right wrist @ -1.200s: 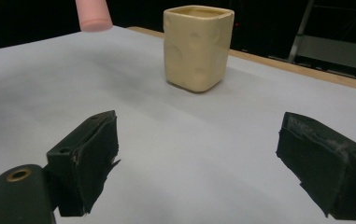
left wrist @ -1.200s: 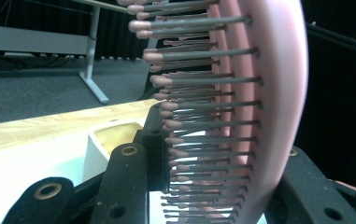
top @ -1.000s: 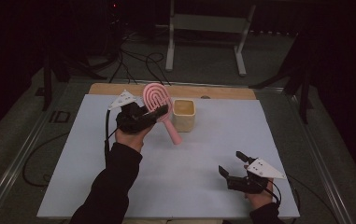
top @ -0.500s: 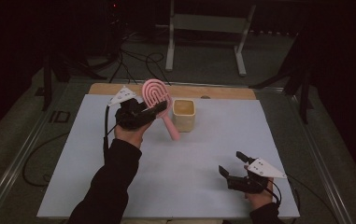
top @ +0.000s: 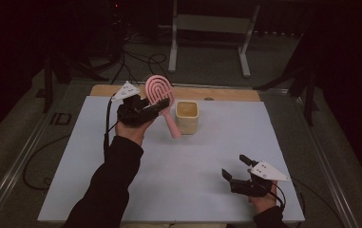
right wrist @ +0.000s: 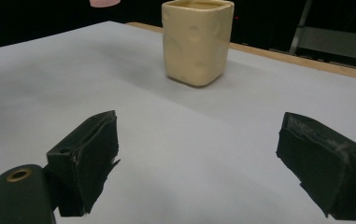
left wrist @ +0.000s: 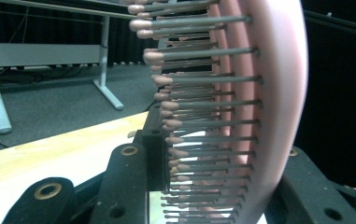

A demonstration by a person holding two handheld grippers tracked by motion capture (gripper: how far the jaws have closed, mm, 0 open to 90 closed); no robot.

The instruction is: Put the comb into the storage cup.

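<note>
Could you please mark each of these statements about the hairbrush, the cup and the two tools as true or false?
1. The left tool grips the pink plastic hairbrush by its head. True.
2. The hairbrush lies flat on the white table. False: it is held up, handle slanting down beside the cup.
3. The cream square ceramic cup stands upright. True.
4. The right tool holds the cup. False: its jaws are open and empty, apart from the cup.
</note>
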